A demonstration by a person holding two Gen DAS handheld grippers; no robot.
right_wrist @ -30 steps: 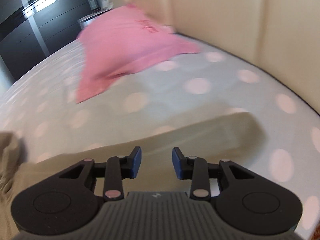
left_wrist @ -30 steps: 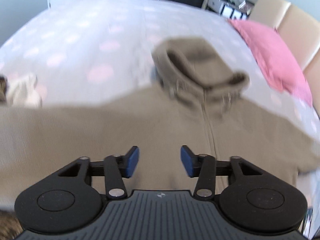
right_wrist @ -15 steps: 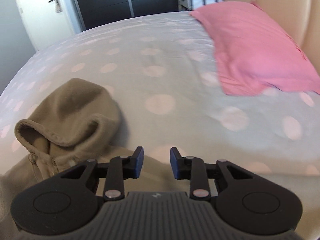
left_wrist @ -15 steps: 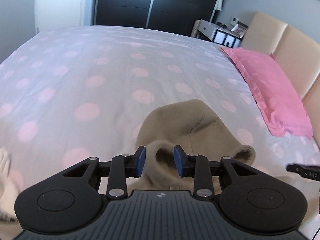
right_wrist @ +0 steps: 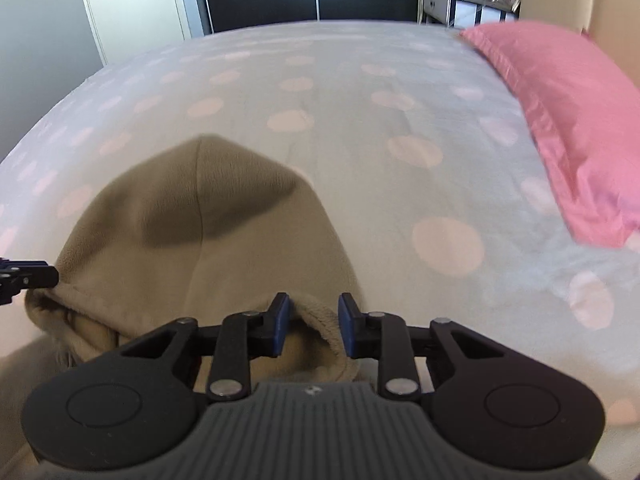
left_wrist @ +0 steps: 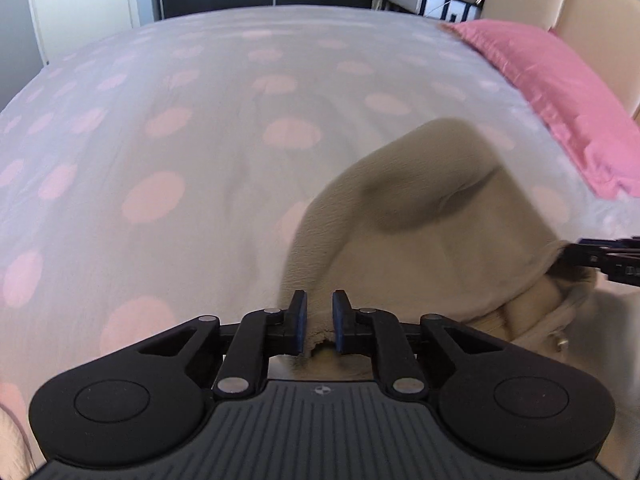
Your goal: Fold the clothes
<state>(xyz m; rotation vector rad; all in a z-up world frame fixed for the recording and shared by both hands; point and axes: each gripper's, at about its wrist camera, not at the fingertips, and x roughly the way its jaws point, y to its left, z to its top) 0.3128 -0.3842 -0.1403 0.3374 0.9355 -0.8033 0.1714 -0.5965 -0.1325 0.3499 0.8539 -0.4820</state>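
1. Since the earlier frames both grippers have travelled from the body of the tan fleece hooded jacket (right_wrist: 208,236) to its hood, which lies on the pale polka-dot bedspread (left_wrist: 168,128).
2. Left gripper (left_wrist: 319,322): jaws have just been closing; the hood's left rim sits between the near-together pads, apparently pinched.
3. Right gripper (right_wrist: 312,325): jaws have just been closing but stand apart around the hood's right rim, not yet pressing.
4. Risk: if the right pads miss the thick rolled rim, only one side lifts and the hood folds askew.
5. Hidden: the jacket body, zip and sleeves fall below both views. The pink pillow (right_wrist: 576,120) is cut off at the right edge.
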